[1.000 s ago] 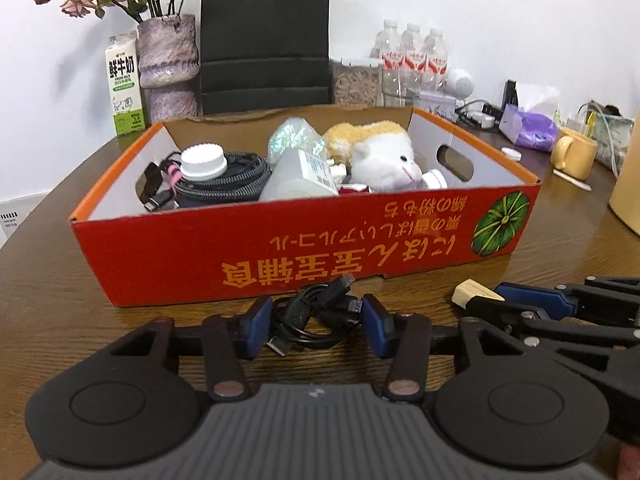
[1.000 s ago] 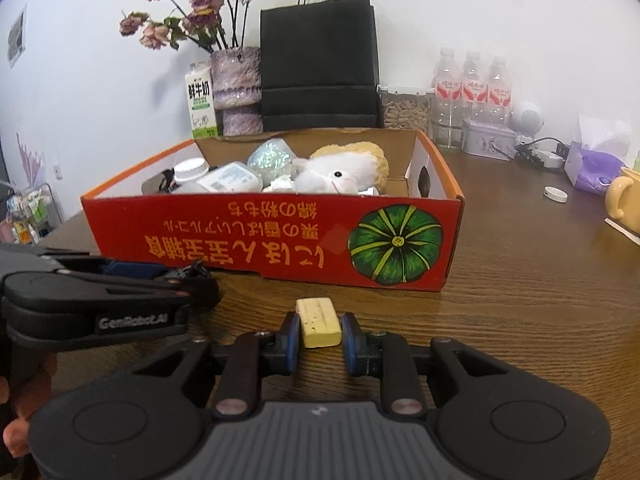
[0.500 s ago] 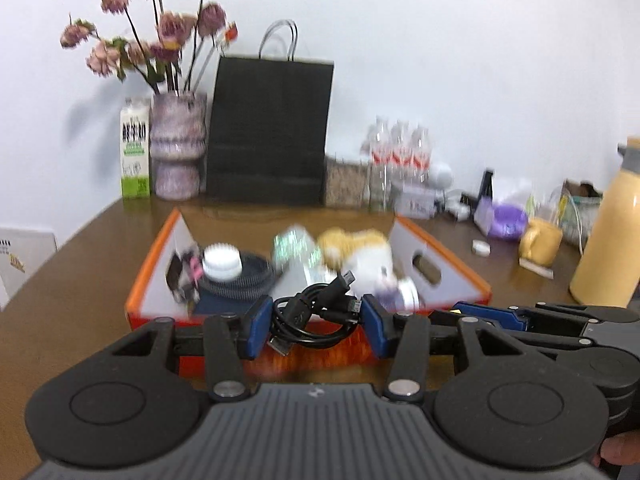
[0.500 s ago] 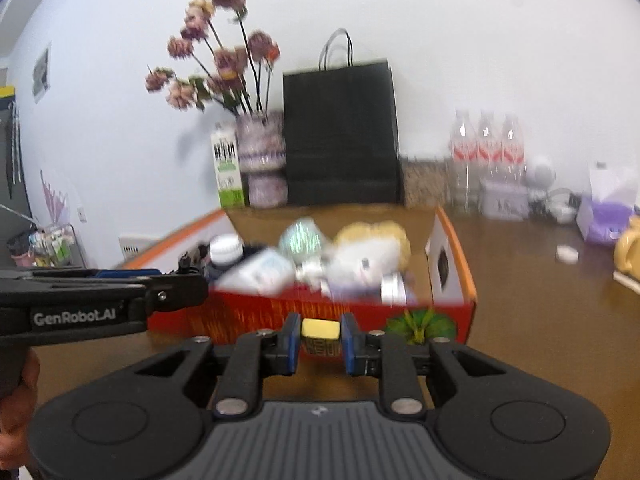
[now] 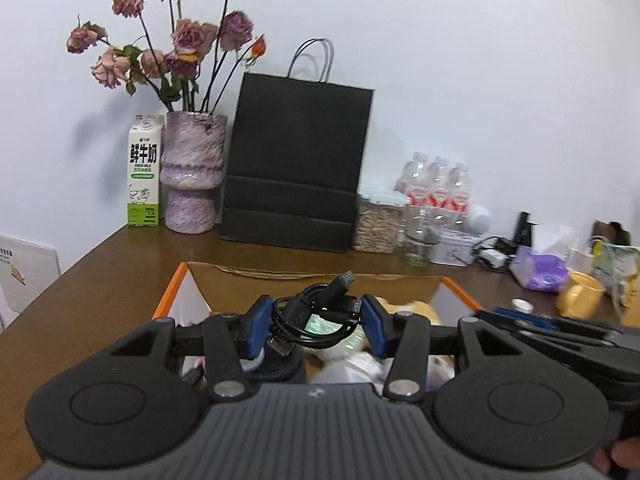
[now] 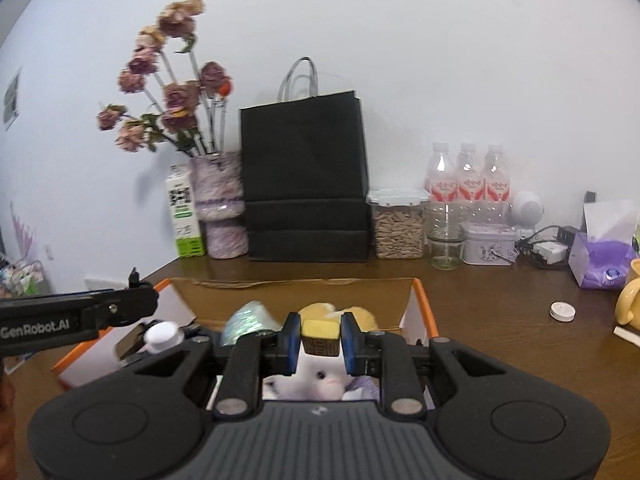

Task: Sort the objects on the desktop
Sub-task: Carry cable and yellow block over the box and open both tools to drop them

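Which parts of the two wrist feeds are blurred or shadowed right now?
Left wrist view: coiled black USB cable sharp, orange-rimmed cardboard box contents below smeared; dried pink flowers cast soft wall shadows. Right wrist view: mottled purple vase motion-blurred, small yellow block crisp.

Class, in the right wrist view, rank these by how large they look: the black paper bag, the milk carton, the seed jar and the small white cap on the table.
1. black paper bag
2. seed jar and milk carton: these look alike, so no ranking
3. white cap
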The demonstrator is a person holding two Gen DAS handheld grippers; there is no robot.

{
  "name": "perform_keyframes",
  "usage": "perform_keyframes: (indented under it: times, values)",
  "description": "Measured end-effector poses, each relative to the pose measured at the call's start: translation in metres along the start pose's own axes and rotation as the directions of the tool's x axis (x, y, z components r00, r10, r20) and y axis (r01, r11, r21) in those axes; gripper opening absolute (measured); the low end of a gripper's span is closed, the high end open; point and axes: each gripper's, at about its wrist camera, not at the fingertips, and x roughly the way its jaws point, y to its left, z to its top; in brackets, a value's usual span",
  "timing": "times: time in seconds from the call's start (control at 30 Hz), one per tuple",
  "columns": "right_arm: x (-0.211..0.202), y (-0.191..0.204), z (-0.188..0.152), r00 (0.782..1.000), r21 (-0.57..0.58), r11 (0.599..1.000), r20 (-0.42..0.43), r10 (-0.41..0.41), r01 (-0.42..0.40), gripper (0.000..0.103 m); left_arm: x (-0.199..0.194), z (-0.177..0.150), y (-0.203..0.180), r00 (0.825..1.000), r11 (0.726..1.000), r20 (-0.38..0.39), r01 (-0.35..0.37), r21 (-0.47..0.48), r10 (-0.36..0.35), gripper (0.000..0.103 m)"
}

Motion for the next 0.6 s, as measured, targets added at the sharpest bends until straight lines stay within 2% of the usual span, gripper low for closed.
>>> perform_keyframes:
  times: [0.13, 0.2, 0.4, 0.47, 0.5, 0.53, 0.57, 0.6]
  values:
    - [0.017, -0.011, -0.014, 0.997, 0.021, 1.0, -0.08, -0.015, 0.017, 0.02, 0.022, -0.011, 0.009, 0.998, 0.999, -0.052, -0.04, -0.002, 0.04, 0.048]
    - [0.016, -0.009, -0.013, 0.997, 0.01, 1.0, -0.074, -0.005, 0.006, 0.02, 0.022, -0.013, 0.011, 0.998, 0.999, -0.055, -0.033, 0.0, 0.033, 0.048]
    - [0.017, -0.001, -0.017, 0.997, -0.028, 0.999, -0.07, -0.021, 0.019, 0.018, 0.022, -0.017, 0.009, 0.996, 0.997, -0.046, -0.076, 0.033, 0.078, 0.049]
    - [0.014, -0.001, -0.017, 0.998, -0.024, 0.999, -0.061, -0.026, 0.025, 0.02, 0.021, -0.018, 0.007, 0.995, 0.995, -0.044, -0.092, 0.045, 0.094, 0.054]
    - [0.013, -0.001, -0.017, 0.998, -0.023, 0.999, -0.054, -0.031, 0.03, 0.029, 0.02, -0.019, 0.005, 0.993, 0.993, -0.036, -0.106, 0.049, 0.108, 0.058]
    - [0.011, -0.001, -0.017, 0.998, -0.021, 0.999, -0.047, -0.033, 0.032, 0.038, 0.019, -0.019, 0.004, 0.992, 0.991, -0.025, -0.119, 0.053, 0.12, 0.073]
    - [0.01, 0.0, -0.017, 0.999, -0.022, 0.999, -0.038, -0.035, 0.035, 0.064, 0.015, -0.019, 0.003, 0.991, 0.989, -0.002, -0.133, 0.058, 0.134, 0.092]
    - [0.008, 0.0, -0.017, 0.999, -0.025, 0.999, -0.027, -0.036, 0.035, 0.088, 0.012, -0.019, 0.003, 0.99, 0.988, 0.024, -0.141, 0.061, 0.14, 0.101]
